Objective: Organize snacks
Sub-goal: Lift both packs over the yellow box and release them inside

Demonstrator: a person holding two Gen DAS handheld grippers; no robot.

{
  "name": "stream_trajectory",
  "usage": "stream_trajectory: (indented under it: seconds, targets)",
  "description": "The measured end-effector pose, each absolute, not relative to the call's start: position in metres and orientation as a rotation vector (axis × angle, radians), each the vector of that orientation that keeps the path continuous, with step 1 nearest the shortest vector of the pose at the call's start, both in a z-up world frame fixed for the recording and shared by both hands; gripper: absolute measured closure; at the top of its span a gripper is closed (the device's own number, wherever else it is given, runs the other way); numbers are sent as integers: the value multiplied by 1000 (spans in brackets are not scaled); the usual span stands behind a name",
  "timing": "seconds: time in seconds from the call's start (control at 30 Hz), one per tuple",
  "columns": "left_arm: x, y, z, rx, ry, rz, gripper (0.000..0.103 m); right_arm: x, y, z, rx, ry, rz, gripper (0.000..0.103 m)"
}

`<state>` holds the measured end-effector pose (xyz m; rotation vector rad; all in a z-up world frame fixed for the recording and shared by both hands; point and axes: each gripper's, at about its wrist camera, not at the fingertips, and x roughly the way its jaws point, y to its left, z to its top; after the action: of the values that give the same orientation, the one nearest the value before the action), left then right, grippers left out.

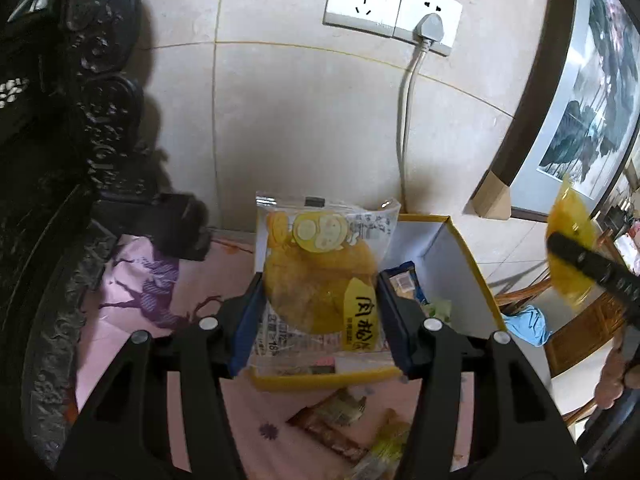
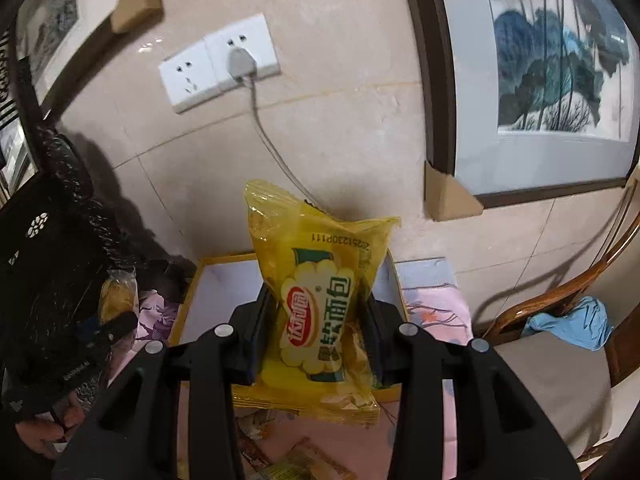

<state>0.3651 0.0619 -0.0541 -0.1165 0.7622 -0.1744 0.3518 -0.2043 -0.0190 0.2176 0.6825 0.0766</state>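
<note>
My left gripper [image 1: 318,300] is shut on a clear-wrapped round yellow pastry packet [image 1: 320,280] and holds it above the yellow-rimmed white box [image 1: 460,248]. A few snack packs [image 1: 404,280] lie inside the box. My right gripper [image 2: 316,320] is shut on a yellow soft bread bag [image 2: 320,300] and holds it over the same box [image 2: 216,292]. The right gripper and its yellow bag [image 1: 568,240] also show at the right edge of the left wrist view. The left gripper with its pastry [image 2: 116,300] shows at the left of the right wrist view.
Loose snack wrappers [image 1: 340,428] lie on the pink floral cloth [image 1: 132,312] in front of the box. Dark carved furniture [image 1: 60,160] stands left. A tiled wall with sockets [image 1: 392,4] and a framed painting [image 2: 552,72] is behind. A wooden chair with blue cloth [image 2: 572,324] stands right.
</note>
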Motion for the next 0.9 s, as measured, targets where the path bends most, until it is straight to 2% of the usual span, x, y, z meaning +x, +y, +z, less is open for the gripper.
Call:
stream_trajectory:
  seconds: [0.3,0.33,0.37,0.4,0.43,0.57,0.67,0.8,0.9]
  targets:
    - [392,54,-65,-62,769,-201,48,394,-189,-35,183,722,91,63]
    - [393,53,-65,-38,758,-186,47,398,-189,-36,190,724,116,59]
    - [393,53,-65,-24,745,-161,34,402,-187,-39,178,733,122,49]
    - [393,54,-65,-17,732,-125,2,400,-187,-42,161,736,78,12]
    - [389,56,-64,-16,720,-101,2,396,-188,-43,157,733,44,1]
    - [361,77,-70,0,746,-9,2,355,-201,-59,202,818,76,1]
    - [322,100,-91,-14,801,8,2,323,-200,-97,172,956,86,1]
    - [274,118,-144,65,947,65,2,294,-179,-165,148,1129,127,1]
    - [243,128,-185,96,1033,90,2,292,-164,-197,103,1148,224,1]
